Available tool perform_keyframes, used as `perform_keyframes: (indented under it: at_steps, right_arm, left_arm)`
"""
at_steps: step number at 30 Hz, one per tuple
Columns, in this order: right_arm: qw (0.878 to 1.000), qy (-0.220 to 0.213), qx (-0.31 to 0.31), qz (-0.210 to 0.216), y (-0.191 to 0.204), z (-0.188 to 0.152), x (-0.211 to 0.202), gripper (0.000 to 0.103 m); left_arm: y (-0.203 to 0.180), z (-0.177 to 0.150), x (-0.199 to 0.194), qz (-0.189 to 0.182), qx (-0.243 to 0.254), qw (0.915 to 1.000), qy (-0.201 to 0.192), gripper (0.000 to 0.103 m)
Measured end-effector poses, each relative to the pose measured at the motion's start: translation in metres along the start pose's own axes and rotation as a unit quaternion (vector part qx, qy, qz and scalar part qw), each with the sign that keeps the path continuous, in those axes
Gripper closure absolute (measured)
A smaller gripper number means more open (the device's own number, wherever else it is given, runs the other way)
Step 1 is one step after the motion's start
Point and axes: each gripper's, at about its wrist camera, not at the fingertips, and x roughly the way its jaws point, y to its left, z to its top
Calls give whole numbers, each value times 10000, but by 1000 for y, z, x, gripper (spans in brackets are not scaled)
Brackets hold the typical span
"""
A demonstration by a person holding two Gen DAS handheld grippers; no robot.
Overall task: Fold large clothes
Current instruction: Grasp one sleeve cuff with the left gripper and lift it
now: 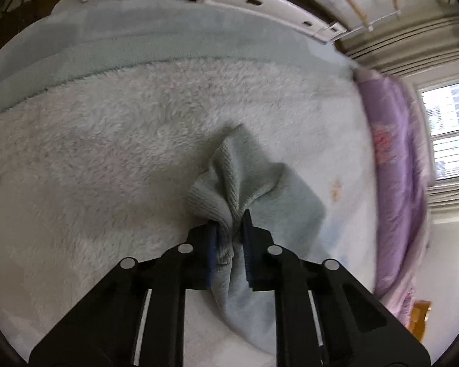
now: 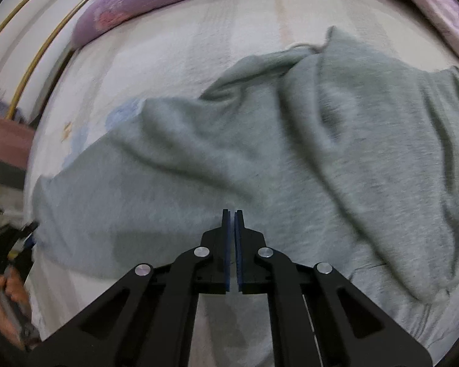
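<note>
A large grey-green sweatshirt (image 2: pixel 290 153) lies rumpled across the bed, one sleeve stretched out to the left. In the left wrist view its ribbed cuff (image 1: pixel 229 177) is bunched between the blue pads, and my left gripper (image 1: pixel 229 223) is shut on it just above the bedding. My right gripper (image 2: pixel 232 214) hovers over the lower body of the sweatshirt. Its pads are pressed together with no cloth between them. At the left edge of the right wrist view a hand (image 2: pixel 10 290) holds the other gripper by the sleeve's end.
A fluffy white blanket (image 1: pixel 107 153) covers the bed, with a pale green band (image 1: pixel 137 39) along its far side. A purple quilt (image 1: pixel 394 183) is heaped along one edge of the bed, by a window (image 1: pixel 449 128). White furniture (image 1: pixel 260 3) stands beyond.
</note>
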Motion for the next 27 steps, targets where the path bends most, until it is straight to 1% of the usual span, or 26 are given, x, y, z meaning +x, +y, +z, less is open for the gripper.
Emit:
perform_keyframes:
  at_steps: [2, 3, 5, 7, 8, 10, 12, 14, 15, 16, 17, 18, 19, 20, 21, 22, 23, 24, 25, 27]
  right_arm:
    - [9999, 29, 117, 10, -6, 3, -1, 102]
    - [9996, 177, 200, 77, -9, 3, 5, 102]
    - [9981, 501, 322, 166, -15, 1, 22, 102]
    - [9970, 549, 493, 242, -22, -1, 35, 103]
    - [9964, 580, 563, 270, -24, 0, 38, 103]
    - [9958, 624, 608, 281, -26, 1, 41, 103]
    - [9958, 633, 571, 331, -29, 2, 43, 103]
    - [9929, 703, 734, 624, -39, 4, 40, 103]
    - [9908, 721, 810, 810, -44, 4, 36, 103]
    - [9881, 663, 890, 1062, -53, 3, 26, 103]
    - [9872, 545, 915, 1184, -60, 2, 15, 102]
    - [9857, 361, 922, 1361, -71, -1, -4, 102]
    - [9846, 266, 937, 1455, -80, -3, -17, 102]
    - [9846, 148, 935, 1469, -92, -8, -33, 102]
    - [9854, 49, 901, 1445, -102, -12, -46, 101]
    - [9861, -67, 873, 1411, -122, -18, -66, 101]
    - [9866, -104, 877, 1371, -134, -22, -75, 101]
    - [9879, -155, 875, 1274, -157, -29, -90, 101]
    - [9890, -191, 883, 1173, -171, -33, -97, 100]
    - [9916, -258, 991, 795, -218, -45, -115, 99]
  left_arm:
    - [-7, -4, -20, -152, 177, 9996, -146, 90]
    - [-13, -5, -28, -249, 246, 9992, -210, 90]
    - [-34, -14, -54, -583, 517, 9963, -362, 91]
    - [-55, -21, -75, -836, 786, 9923, -472, 91]
    - [-72, -29, -91, -1016, 1009, 9881, -560, 91]
    - [-103, -40, -106, -1195, 1358, 9812, -671, 91]
    - [-132, -56, -122, -1480, 1624, 9729, -720, 91]
    - [-157, -74, -131, -1777, 1802, 9652, -659, 91]
    - [-177, -87, -134, -1908, 1924, 9605, -635, 91]
    - [-200, -103, -135, -2029, 2137, 9538, -588, 91]
    - [-213, -114, -134, -2078, 2264, 9499, -571, 91]
    - [-233, -132, -134, -2161, 2449, 9436, -540, 91]
    - [-252, -150, -132, -2245, 2637, 9368, -503, 91]
    - [-265, -165, -129, -2275, 2749, 9329, -476, 91]
    - [-283, -188, -123, -2295, 2891, 9287, -367, 91]
    - [-297, -207, -116, -2359, 2955, 9254, -249, 91]
    - [-311, -228, -108, -2427, 2999, 9224, -146, 91]
    - [-322, -247, -104, -2454, 3085, 9190, -74, 91]
    - [-333, -265, -97, -2449, 3169, 9163, -13, 91]
    - [-355, -306, -77, -2463, 3303, 9110, 170, 91]
